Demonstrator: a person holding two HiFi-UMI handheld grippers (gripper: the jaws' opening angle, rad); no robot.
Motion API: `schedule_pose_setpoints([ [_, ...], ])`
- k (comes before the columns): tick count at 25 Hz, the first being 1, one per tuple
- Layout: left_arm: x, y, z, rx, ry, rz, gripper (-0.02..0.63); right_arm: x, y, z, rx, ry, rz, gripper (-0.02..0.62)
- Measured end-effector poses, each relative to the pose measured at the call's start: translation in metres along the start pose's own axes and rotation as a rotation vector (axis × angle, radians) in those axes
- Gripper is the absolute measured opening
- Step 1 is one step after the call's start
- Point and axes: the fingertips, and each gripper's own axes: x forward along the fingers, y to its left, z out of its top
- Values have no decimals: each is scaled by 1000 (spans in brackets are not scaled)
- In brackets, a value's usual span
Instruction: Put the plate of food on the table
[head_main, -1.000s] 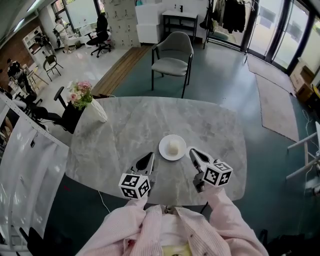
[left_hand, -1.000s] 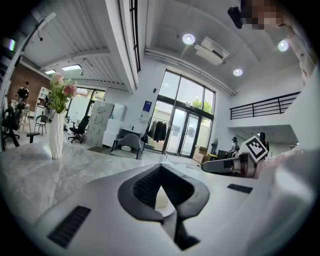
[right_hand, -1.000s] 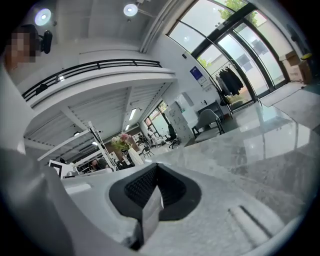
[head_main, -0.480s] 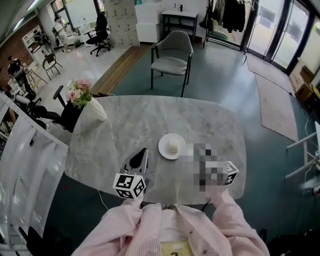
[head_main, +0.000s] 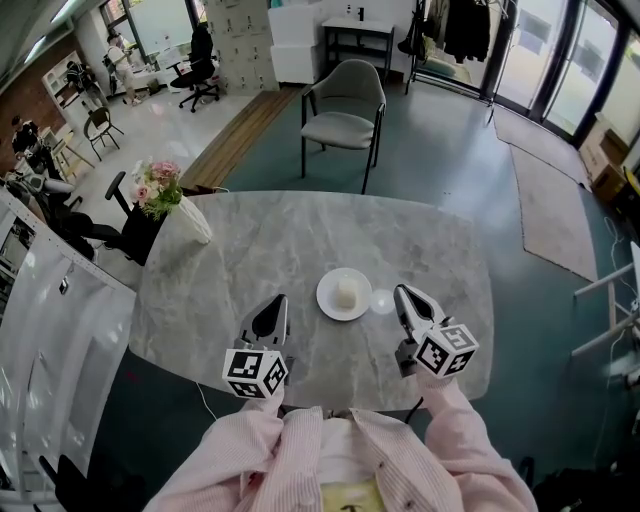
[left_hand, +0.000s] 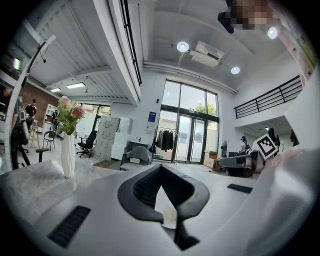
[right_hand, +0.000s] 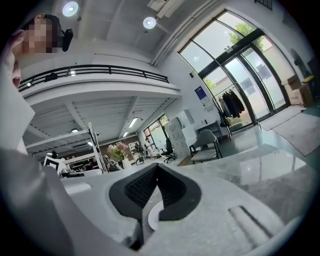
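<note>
Seen resting on the table (head_main: 260, 250): plate of food (head_main: 344, 294), just ahead and right of the left gripper (head_main: 271, 303), left of the right gripper (head_main: 406, 294), touching neither. Both jaw pairs closed, gripping nothing.

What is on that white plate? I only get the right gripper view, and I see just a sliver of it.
Observer: A pale lump of food sits in the middle of the plate.
Operator: Is anything grabbing the plate?
Observer: No. It rests on the table, apart from the left gripper and the right gripper.
Operator: Is the left one open?
Observer: No, its fingers are together, with nothing between them.
</note>
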Motion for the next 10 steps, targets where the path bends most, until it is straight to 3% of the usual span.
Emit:
schedule_pose_setpoints([
  [10, 1, 6, -4, -2, 8, 12, -5, 1, -8, -1, -12, -10, -38, 5],
])
